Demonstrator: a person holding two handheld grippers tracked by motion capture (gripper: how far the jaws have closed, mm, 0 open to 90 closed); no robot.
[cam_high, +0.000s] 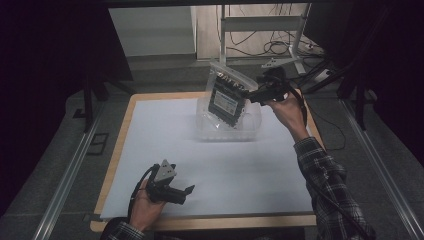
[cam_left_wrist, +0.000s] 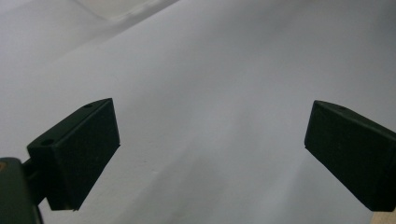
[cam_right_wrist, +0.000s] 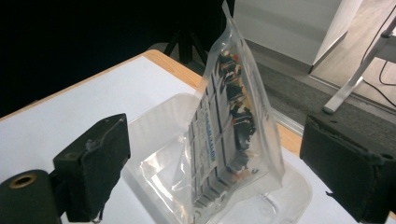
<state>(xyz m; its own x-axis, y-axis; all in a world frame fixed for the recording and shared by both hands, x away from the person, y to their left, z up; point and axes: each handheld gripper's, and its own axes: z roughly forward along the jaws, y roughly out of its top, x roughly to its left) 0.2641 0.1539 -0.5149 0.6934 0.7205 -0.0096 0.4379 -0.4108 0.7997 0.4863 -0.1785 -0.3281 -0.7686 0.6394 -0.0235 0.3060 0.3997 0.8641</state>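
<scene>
A clear bag (cam_high: 227, 97) holding a dark electronic board stands on end in a shallow clear plastic tray (cam_high: 252, 131) at the far side of the white-covered table (cam_high: 165, 145), while your right gripper (cam_high: 256, 94) hangs just beside its upper edge; in the right gripper view its jaws stand wide apart on either side of the bag (cam_right_wrist: 233, 135), gripping nothing. Your left gripper (cam_high: 188, 190) rests near the table's front edge, well apart from the tray, jaws also spread over bare white sheet (cam_left_wrist: 224, 74). The risk, as it looks from here: the bag leans and seems to have no support, so a nudge from a jaw could tip it out of the tray (cam_right_wrist: 289, 196), and a closing pinch could land on the board's protruding parts instead of the slack plastic. Nothing on the sheet blocks your reach; cables and a metal stand (cam_high: 260, 30) lie on the floor beyond the table.
</scene>
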